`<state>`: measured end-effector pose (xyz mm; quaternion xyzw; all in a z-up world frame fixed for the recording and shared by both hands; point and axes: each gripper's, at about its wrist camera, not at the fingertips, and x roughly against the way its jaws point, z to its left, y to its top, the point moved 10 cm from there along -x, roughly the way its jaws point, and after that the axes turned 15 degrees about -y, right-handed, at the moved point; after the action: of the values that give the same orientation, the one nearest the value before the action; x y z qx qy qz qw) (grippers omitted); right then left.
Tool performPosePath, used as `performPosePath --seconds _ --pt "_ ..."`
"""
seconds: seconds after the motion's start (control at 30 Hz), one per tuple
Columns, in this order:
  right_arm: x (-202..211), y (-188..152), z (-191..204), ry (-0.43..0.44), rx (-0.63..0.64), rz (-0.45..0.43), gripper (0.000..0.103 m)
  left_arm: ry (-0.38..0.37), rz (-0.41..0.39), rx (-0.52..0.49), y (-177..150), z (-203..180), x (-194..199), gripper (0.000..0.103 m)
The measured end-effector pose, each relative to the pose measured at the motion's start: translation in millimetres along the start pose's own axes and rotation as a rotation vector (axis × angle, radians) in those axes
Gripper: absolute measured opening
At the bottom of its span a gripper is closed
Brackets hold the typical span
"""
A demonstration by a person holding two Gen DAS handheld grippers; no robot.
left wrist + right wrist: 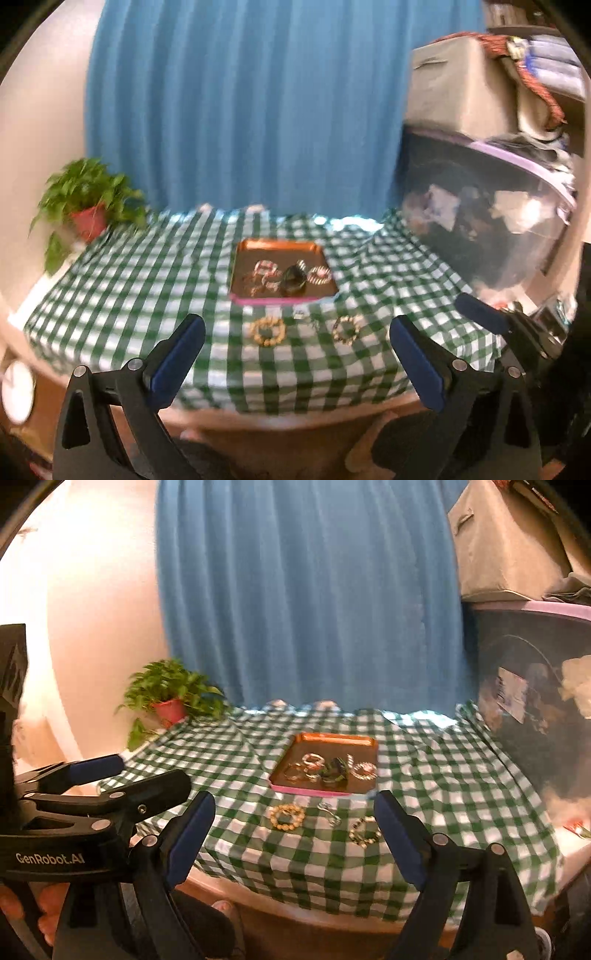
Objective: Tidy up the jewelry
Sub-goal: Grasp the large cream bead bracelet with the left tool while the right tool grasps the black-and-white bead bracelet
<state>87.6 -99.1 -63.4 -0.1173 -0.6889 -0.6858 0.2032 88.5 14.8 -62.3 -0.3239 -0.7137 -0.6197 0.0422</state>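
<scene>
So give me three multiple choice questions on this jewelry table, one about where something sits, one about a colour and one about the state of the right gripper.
1. Where is the potted plant?
A. far left corner of the table
B. inside the tray
C. near right edge

2. What colour checks has the tablecloth?
A. red and white
B. green and white
C. blue and yellow

3. What do the right gripper fingers hold?
A. a beaded bracelet
B. the tray
C. nothing

Answers: 1 A, it stands beside the blue curtain. 2 B, green squares show throughout. 3 C, the fingers stand apart in the air, and the gold beaded bracelet lies on the cloth before the tray.
</scene>
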Motion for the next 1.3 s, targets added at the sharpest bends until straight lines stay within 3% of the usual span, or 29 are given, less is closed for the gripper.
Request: performPosePath --seconds 0.2,0.33,0.43,0.53,0.57,0.6,0.7,0.8,0.9,0.97,1.03,1.13,1.2,1.3 --pt "-26 -17 -1 0.067 -0.012 0.003 0.086 -0.003 0.028 -0.005 -13 21 -37 0.100" --pt "-61 -33 -16 0.030 -0.020 0.006 0.086 0.007 0.043 0.016 -28 46 -76 0.097" --pt "-91 -47 -30 0.038 -0.062 0.018 0.086 0.007 0.107 0.061 -46 72 -117 0.078" --pt "-127 -61 -43 0.022 -0.076 0.065 0.084 0.010 0.184 0.086 -64 97 -158 0.071" --pt "-141 -65 -45 0.016 -0.065 0.089 0.084 0.007 0.211 0.091 -70 105 -171 0.064" --pt "-149 -67 -47 0.014 -0.057 0.103 0.081 0.006 0.233 0.091 -74 110 -182 0.055" --pt "-180 -73 -53 0.009 -0.021 0.137 0.068 -0.002 0.293 0.081 -90 128 -222 0.043" --pt "-208 -83 -55 0.004 0.021 0.179 0.050 -0.009 0.343 0.065 -103 143 -254 0.029" --pt "-226 -91 -59 0.029 0.013 0.223 0.044 -0.026 0.386 0.063 -113 156 -276 0.027" --pt "-240 -97 -66 0.000 0.023 0.243 0.040 -0.022 0.380 0.046 -112 162 -282 0.026" --pt "-259 -112 -74 -0.056 0.043 0.308 0.028 0.004 0.383 0.021 -110 166 -286 0.026" --pt "-278 -131 -76 -0.077 0.057 0.400 0.026 0.016 0.384 0.019 -107 168 -290 0.024" --pt "-282 -133 -75 -0.099 0.101 0.397 0.024 0.002 0.385 0.017 -106 166 -291 0.013" --pt "-285 -132 -72 -0.139 0.155 0.367 0.024 -0.003 0.397 -0.009 -106 162 -291 0.013"
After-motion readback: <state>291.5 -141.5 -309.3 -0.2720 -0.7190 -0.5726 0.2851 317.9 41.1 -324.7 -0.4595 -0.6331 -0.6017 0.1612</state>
